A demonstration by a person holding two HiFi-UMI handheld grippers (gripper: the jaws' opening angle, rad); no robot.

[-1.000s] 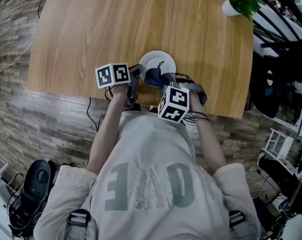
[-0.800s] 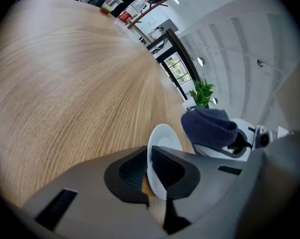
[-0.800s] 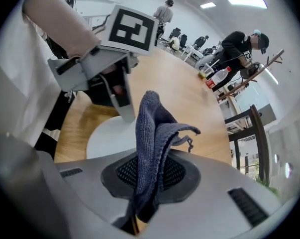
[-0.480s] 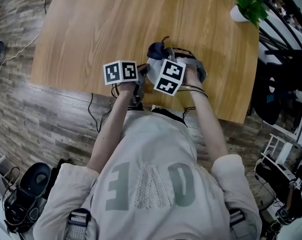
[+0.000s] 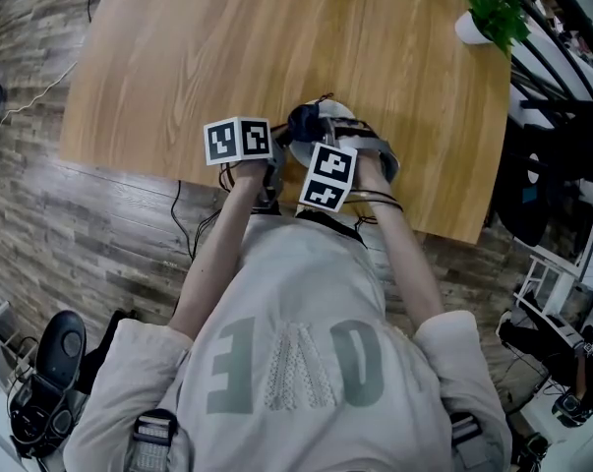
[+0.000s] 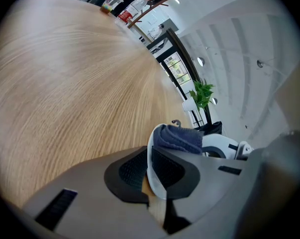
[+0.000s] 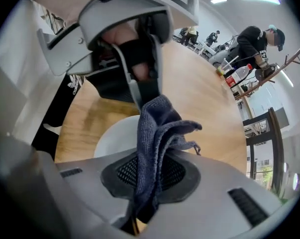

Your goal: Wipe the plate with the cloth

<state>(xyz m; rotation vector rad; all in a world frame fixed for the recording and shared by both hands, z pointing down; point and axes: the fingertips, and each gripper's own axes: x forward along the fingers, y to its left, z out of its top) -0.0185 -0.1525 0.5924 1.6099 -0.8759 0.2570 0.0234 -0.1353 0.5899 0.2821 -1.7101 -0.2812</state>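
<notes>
A white round plate set near the person-side edge of the light wooden bench, its rim clamped between the nearly closed jaws of the left hand-held gripper, a dark blue cloth pinched in the closed right hand-held gripper, its bunched folds held over the plate's face.

White plate, crumpled blue cloth on it

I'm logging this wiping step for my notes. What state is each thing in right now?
Left gripper: shut on the plate rim.
Right gripper: shut on the cloth.
Plate: held by its rim, with the cloth on it.
Cloth: bunched, touching the plate.
Potted plant: upright, at the table corner.
</notes>
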